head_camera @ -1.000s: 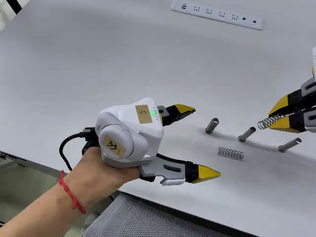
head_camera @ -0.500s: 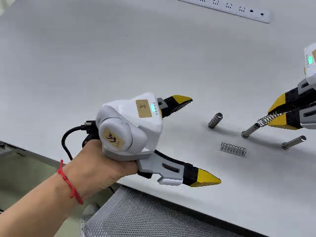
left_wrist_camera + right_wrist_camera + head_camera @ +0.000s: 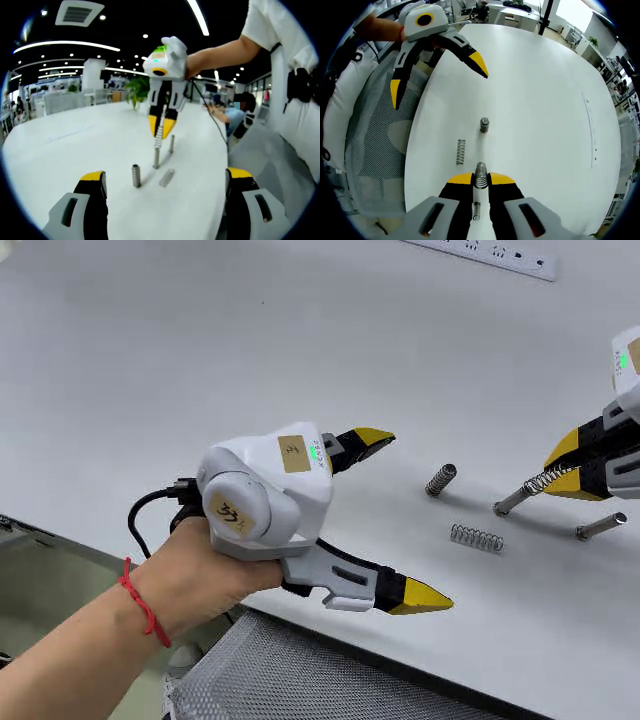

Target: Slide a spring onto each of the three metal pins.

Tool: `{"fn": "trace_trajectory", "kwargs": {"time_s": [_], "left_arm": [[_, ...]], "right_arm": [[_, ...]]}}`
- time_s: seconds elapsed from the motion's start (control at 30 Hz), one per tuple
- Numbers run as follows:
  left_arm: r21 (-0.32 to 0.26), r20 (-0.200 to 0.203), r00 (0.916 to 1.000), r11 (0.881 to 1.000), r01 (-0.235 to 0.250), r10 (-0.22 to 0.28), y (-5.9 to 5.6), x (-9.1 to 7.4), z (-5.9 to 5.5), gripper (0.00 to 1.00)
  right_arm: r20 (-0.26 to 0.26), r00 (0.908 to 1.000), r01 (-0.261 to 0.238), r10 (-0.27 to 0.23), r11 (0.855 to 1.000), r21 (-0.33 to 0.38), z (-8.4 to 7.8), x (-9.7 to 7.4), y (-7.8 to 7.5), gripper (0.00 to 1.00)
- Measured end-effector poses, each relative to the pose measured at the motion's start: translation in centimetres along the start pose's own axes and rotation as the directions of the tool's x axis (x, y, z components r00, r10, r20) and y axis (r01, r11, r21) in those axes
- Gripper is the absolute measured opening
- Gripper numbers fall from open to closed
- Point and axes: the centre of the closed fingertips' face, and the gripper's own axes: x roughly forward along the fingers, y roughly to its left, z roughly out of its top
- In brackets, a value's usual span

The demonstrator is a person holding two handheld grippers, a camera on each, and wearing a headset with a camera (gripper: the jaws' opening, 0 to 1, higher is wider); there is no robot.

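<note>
My right claw point(image 3: 560, 468) pinches a spring point(image 3: 537, 481). Its free end meets the tip of the middle pin point(image 3: 510, 502), in line with it. My left claw point(image 3: 405, 517), wide open, is farther from that pin.

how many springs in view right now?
3. One fitted spring is already on the first pin; a loose spring lies on the table; the right gripper holds a third spring at the middle pin.
</note>
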Motion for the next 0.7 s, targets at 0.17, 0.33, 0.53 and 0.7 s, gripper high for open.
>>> {"fn": "trace_trajectory", "kwargs": {"time_s": [0.17, 0.33, 0.53, 0.7], "left_arm": [[-0.003, 0.004, 1.0, 1.0, 0.001, -0.001, 0.0, 0.0, 0.0, 1.0], [-0.004, 0.005, 1.0, 1.0, 0.005, -0.005, -0.1, 0.1, 0.1, 0.98], [-0.009, 0.004, 0.9999, 1.0, 0.01, -0.01, -0.3, 0.2, 0.0, 0.98], [-0.011, -0.001, 1.0, 1.0, 0.01, -0.01, -0.3, 0.2, -0.2, 0.98]], "right_arm": [[-0.004, 1.0, -0.004, 0.004, 1.0, 0.002, -0.2, 0.4, -0.2, 0.12], [-0.006, 0.9999, -0.009, 0.009, 1.0, 0.005, -0.3, 0.6, -0.1, 0.12], [-0.008, 0.9999, -0.011, 0.011, 1.0, 0.01, -0.6, 1.1, -0.2, 0.12], [-0.017, 0.9998, -0.011, 0.011, 1.0, 0.001, -0.6, 1.7, -0.1, 0.12]]}}
